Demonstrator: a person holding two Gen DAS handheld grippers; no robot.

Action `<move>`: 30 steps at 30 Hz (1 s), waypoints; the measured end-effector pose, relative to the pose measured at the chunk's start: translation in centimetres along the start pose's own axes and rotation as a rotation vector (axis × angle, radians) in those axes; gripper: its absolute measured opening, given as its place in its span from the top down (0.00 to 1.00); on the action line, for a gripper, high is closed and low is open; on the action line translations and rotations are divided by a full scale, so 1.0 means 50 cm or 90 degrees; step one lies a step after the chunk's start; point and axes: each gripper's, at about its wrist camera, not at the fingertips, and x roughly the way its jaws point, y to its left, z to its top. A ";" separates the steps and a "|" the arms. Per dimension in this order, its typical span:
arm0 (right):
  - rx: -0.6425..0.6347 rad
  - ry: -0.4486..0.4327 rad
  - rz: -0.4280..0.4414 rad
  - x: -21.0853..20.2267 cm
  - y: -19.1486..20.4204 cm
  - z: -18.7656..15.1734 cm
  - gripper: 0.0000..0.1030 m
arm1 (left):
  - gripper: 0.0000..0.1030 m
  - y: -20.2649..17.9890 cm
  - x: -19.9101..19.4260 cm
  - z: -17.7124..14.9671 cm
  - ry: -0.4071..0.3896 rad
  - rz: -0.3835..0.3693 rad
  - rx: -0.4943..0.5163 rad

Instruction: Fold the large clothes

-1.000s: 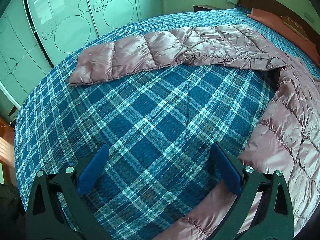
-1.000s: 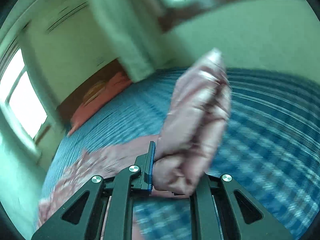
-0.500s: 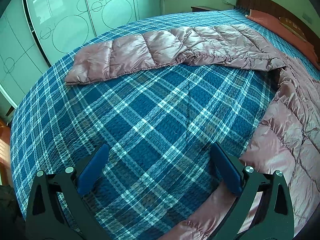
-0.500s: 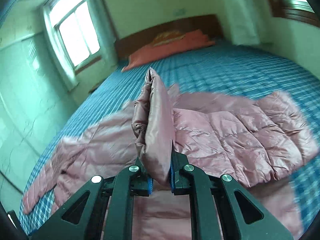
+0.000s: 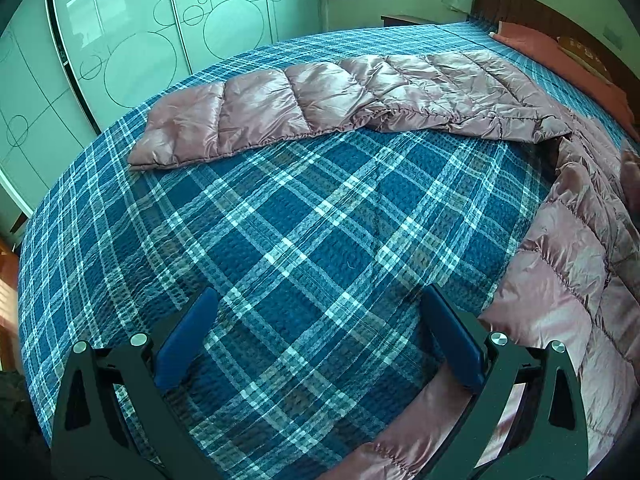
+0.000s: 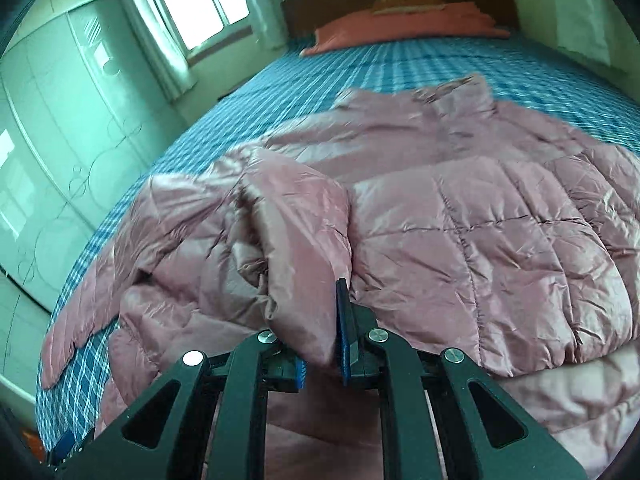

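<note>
Pale green wardrobe doors [image 5: 120,52] and a window [image 6: 200,0] border a bed [image 5: 300,240] covered in blue plaid. Across it lies the pink quilted jacket [image 6: 480,220], one sleeve [image 5: 260,112] stretched flat toward the wardrobe. Left tool [image 5: 320,340]: released, jaws wide over bare plaid, beside the jacket's hem. Right tool [image 6: 322,356]: jaws nearly closed (they have just eased apart slightly), grasping a folded sleeve cuff [image 6: 304,240] over the jacket body.
</note>
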 end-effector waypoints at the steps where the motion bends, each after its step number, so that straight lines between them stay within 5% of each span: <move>1: -0.008 0.010 0.002 0.004 0.006 0.000 0.83 | 0.02 0.000 0.000 0.000 0.000 0.000 0.000; 5: -0.040 0.028 0.026 0.007 0.040 -0.007 0.39 | 0.02 0.001 0.002 -0.001 0.000 -0.001 0.000; 6: -0.041 0.020 0.037 -0.010 0.043 -0.012 0.38 | 0.02 0.001 0.002 -0.001 0.000 -0.001 -0.001; 10: -0.025 -0.025 0.045 -0.094 0.008 -0.014 0.38 | 0.02 0.000 0.002 -0.002 -0.001 0.000 0.000; 12: -0.010 -0.059 0.003 -0.139 -0.039 -0.007 0.38 | 0.02 0.001 0.004 -0.002 -0.001 0.000 0.000; 15: 0.022 -0.090 -0.133 -0.185 -0.158 0.011 0.39 | 0.02 0.001 0.003 -0.003 -0.001 0.000 0.000; 22: 0.100 -0.089 -0.217 -0.203 -0.319 0.014 0.39 | 0.02 0.001 0.003 -0.004 -0.001 0.000 0.000; 27: 0.096 -0.007 -0.252 -0.117 -0.363 -0.002 0.39 | 0.02 0.001 0.004 -0.005 -0.002 0.000 0.000; 30: 0.075 -0.012 -0.264 -0.118 -0.351 0.001 0.39 | 0.02 0.001 0.005 -0.006 -0.002 -0.001 -0.001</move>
